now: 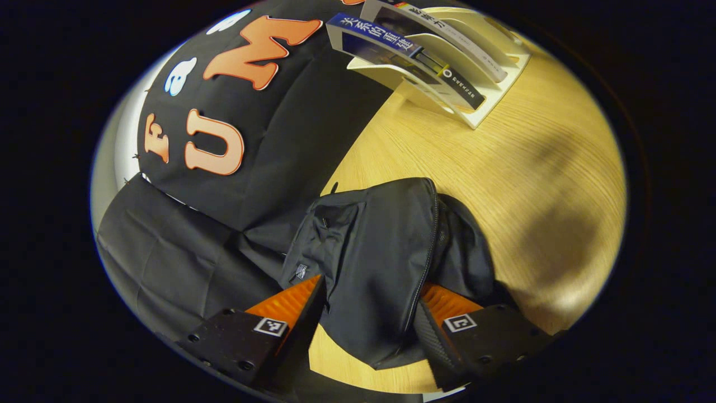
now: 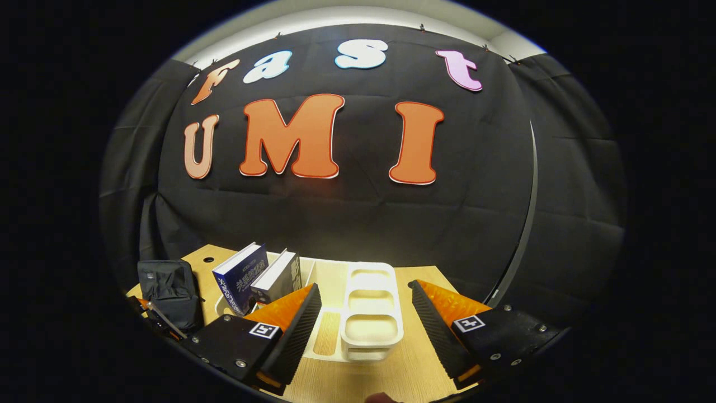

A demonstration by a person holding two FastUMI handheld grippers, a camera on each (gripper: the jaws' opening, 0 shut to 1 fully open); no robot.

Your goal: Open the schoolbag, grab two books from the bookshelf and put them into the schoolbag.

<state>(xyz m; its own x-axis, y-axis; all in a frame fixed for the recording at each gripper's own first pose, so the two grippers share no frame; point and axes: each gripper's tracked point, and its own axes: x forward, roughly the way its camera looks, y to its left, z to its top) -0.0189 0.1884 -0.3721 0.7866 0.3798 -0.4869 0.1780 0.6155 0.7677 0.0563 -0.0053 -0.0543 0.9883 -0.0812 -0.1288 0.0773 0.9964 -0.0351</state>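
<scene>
On wooden table (image 1: 503,168), left claw (image 1: 369,313) spread around schoolbag (image 1: 380,252), right claw (image 2: 366,324) open before bookshelf (image 2: 372,313), two books (image 2: 240,277).

Black schoolbag (image 1: 380,263) sitting upright on wood table (image 1: 503,168), zipper running along its top. Two books (image 2: 258,277) leaning in cream bookshelf (image 2: 372,313), spines up, far right of bag.

Staged recording booth: black cloth wall (image 2: 358,224) behind a wooden table (image 1: 503,168).
</scene>
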